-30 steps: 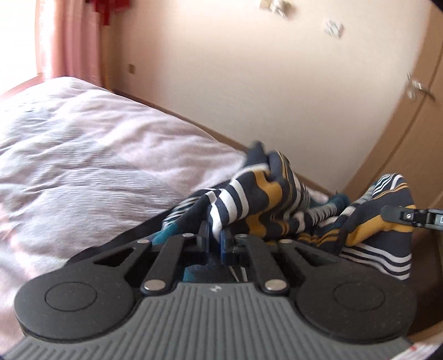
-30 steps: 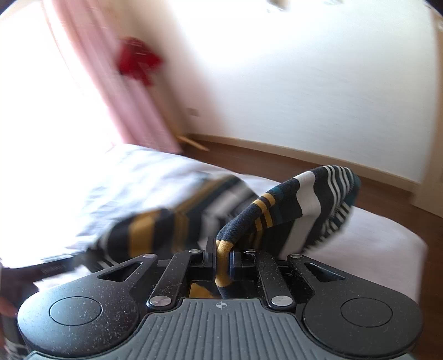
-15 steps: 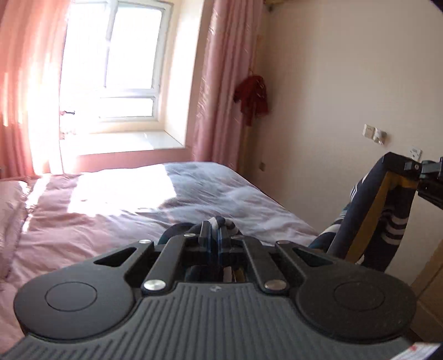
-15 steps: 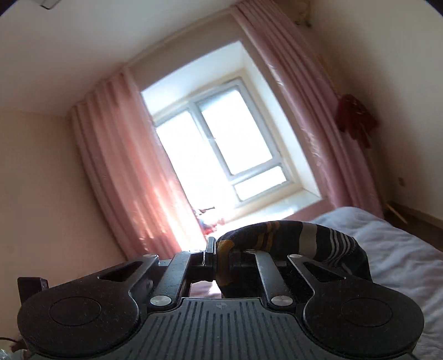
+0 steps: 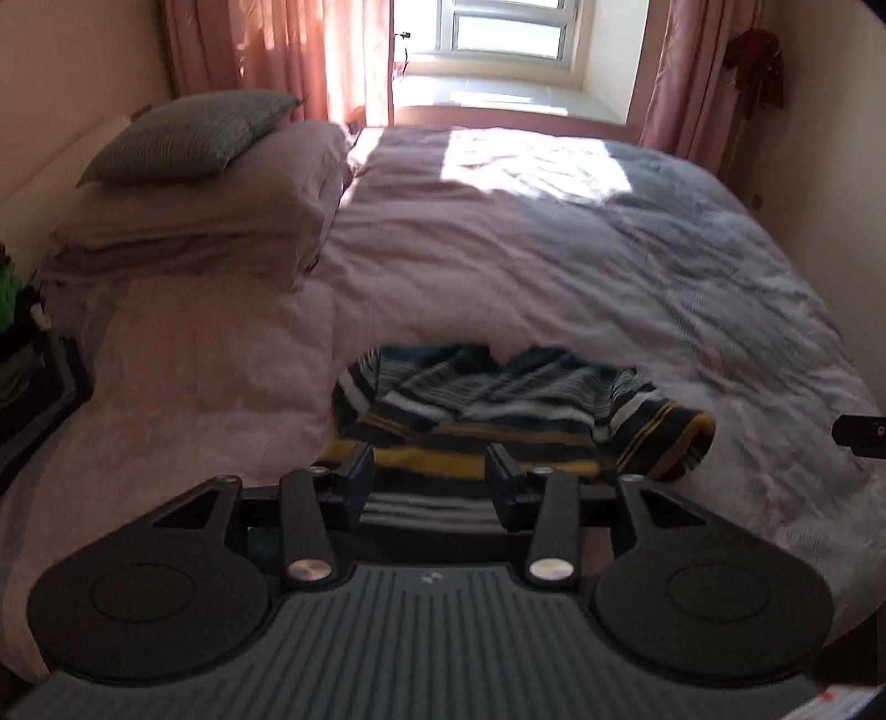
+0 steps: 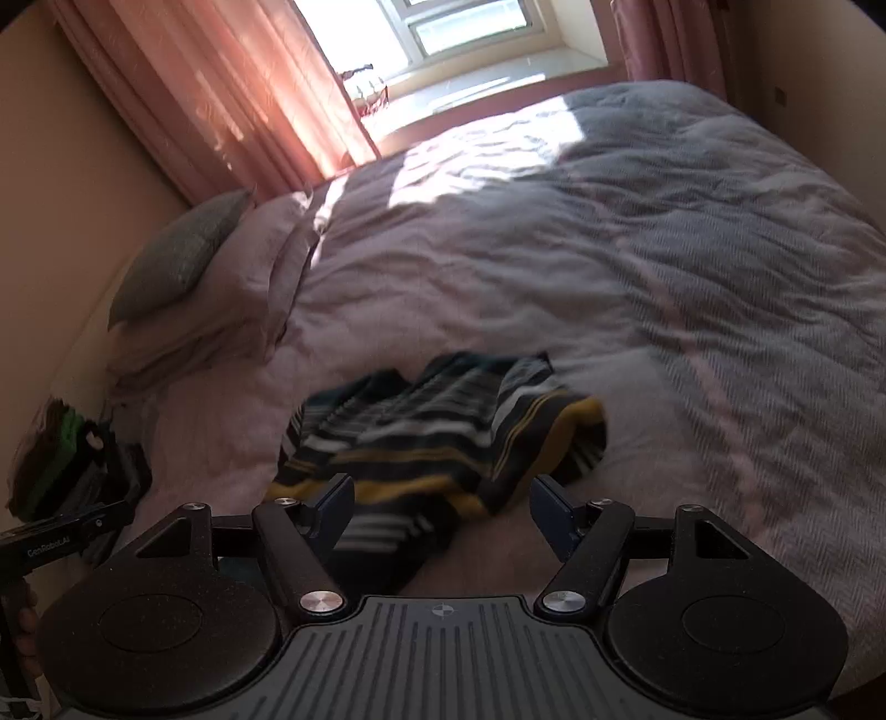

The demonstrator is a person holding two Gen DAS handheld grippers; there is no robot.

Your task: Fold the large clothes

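Striped shirt (image 5: 487, 410) lies rumpled on the bed (image 5: 554, 260), both my left tool (image 5: 432, 476) and right tool (image 6: 440, 507) wide and empty; bunched fabric risks a crooked fold.

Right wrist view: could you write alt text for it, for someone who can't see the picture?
A crumpled striped garment in navy, white and mustard lies on a bed with a pale quilt, just beyond the open right gripper, which holds nothing. Pillows sit at the left, and pink curtains frame a sunlit window behind.
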